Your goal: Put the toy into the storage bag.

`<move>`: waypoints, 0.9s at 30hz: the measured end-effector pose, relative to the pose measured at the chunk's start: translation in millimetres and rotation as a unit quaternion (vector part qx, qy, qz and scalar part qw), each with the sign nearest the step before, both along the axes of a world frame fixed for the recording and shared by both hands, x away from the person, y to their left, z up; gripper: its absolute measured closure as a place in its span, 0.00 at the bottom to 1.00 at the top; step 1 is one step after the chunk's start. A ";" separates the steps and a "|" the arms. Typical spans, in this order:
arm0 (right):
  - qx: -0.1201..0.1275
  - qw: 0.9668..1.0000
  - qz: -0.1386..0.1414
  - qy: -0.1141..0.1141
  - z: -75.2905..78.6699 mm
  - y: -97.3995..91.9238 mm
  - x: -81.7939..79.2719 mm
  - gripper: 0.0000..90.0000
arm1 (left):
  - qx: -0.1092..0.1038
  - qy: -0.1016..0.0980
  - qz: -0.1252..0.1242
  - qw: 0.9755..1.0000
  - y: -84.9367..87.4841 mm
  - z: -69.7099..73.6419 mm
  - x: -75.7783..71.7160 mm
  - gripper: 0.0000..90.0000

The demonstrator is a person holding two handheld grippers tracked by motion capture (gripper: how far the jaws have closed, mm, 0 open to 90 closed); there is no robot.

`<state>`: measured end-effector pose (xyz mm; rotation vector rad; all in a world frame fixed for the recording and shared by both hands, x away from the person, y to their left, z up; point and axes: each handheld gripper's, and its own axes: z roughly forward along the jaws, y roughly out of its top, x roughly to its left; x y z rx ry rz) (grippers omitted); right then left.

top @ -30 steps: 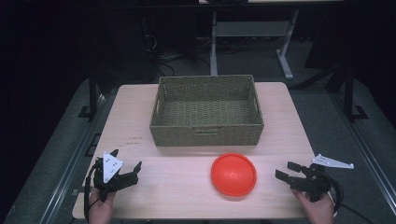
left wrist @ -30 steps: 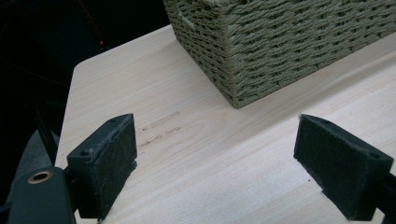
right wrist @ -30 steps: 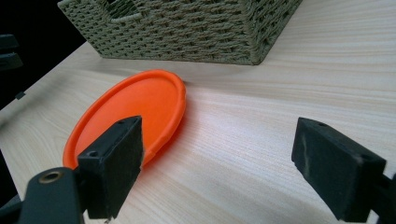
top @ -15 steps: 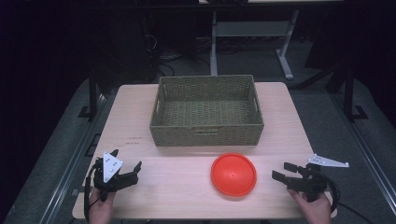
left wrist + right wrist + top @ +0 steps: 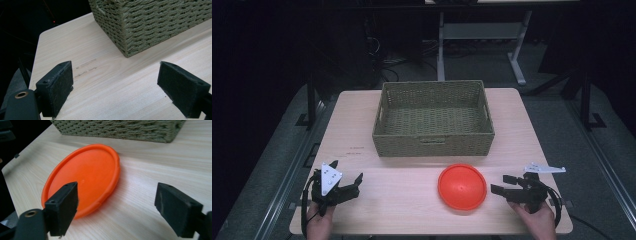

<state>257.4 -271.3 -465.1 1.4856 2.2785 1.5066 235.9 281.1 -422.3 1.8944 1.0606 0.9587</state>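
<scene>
Orange plate [image 5: 462, 186] lay flat beside the right tongs [image 5: 504, 183], spread wide to take its rim; left tongs [image 5: 353, 183] gaped idle.

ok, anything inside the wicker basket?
The wicker basket looks empty: bare woven floor in the high view. The strip just inside its near wall is hidden by the rim.

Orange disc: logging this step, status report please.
Right hand-held gripper open, beside orange disc, no contact. Left hand-held gripper open, empty. Disc flat on table. Nothing between.
</scene>
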 end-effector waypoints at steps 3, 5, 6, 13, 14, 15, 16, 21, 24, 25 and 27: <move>-0.006 1.000 0.003 0.001 1.1 6.2 1.4 0.22 | -0.001 0.000 0.000 1.000 0.0 0.0 -0.1 0.14; -0.015 1.000 0.009 0.000 1.0 11.9 2.2 0.24 | 0.000 0.001 -0.001 1.000 -0.7 0.0 -0.3 0.14; -0.015 1.000 0.009 0.000 1.0 11.9 2.2 0.24 | 0.002 0.002 -0.001 1.000 -0.9 0.2 -0.5 0.14; -0.031 0.999 0.019 0.008 0.6 19.2 8.5 0.28 | 0.000 0.001 -0.003 1.000 -2.1 -0.5 0.3 0.14; -0.036 0.999 0.023 0.008 1.1 20.4 10.8 0.28 | 0.000 0.001 -0.003 1.000 -2.1 -0.5 0.3 0.14; -0.040 0.999 0.024 0.012 2.2 21.9 13.1 0.29 | 0.000 0.001 -0.003 1.000 -2.0 -0.5 0.2 0.14; -0.043 0.999 0.026 0.015 3.2 23.5 15.0 0.31 | 0.002 0.001 -0.003 1.000 -1.5 -0.3 0.1 0.14; -0.062 0.997 0.044 0.019 5.3 30.4 23.9 0.37 | -0.002 0.002 -0.001 1.000 -1.7 -0.6 0.5 0.14; -0.067 0.996 0.046 0.024 5.7 33.3 28.4 0.42 | 0.001 0.001 -0.003 1.000 -2.1 -0.5 0.4 0.14; -0.067 0.996 0.044 0.028 5.8 35.0 29.3 0.43 | 0.001 0.001 -0.003 1.000 -2.1 -0.5 0.4 0.14; -0.069 0.996 0.047 0.028 5.2 36.0 30.5 0.44 | 0.001 0.001 -0.003 1.000 -2.1 -0.7 0.7 0.14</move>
